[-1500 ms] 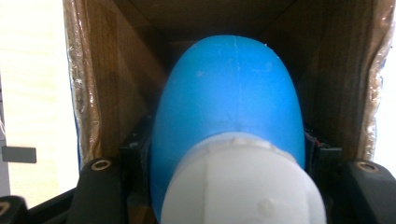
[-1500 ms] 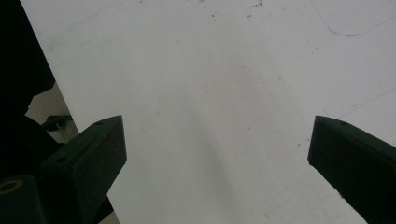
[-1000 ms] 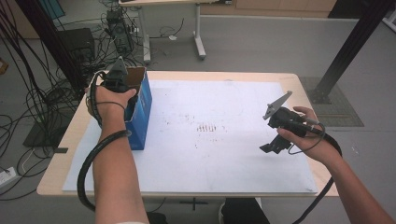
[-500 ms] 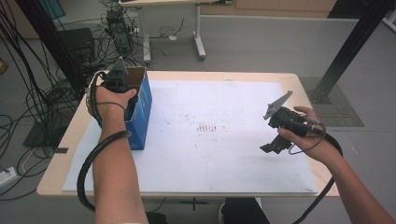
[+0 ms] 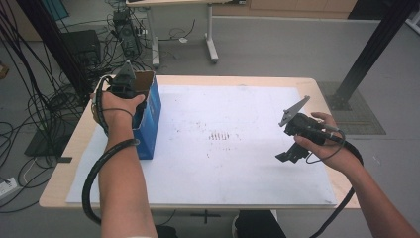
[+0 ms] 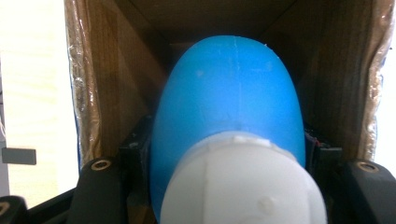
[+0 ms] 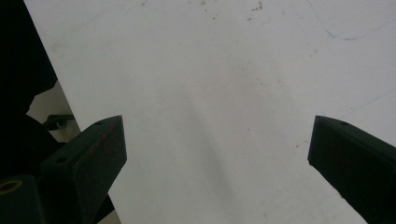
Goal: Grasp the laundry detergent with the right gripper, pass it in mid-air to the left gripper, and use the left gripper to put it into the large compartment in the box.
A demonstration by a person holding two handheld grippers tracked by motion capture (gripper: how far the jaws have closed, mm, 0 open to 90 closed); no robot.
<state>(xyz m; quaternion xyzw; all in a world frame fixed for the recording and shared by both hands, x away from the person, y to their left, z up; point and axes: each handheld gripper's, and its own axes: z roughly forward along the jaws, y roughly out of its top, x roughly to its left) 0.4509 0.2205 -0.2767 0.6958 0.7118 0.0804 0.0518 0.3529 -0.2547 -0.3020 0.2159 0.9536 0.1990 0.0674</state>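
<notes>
Cardboard box walls hide blue bottle's far end.

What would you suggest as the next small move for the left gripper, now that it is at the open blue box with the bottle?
Probably ease the left gripper a little lower and then open it. Its jaws are shut on the blue bottle with the white cap, which already sits between the brown inner walls of the blue box. The right gripper is open over the white sheet, well clear.
</notes>
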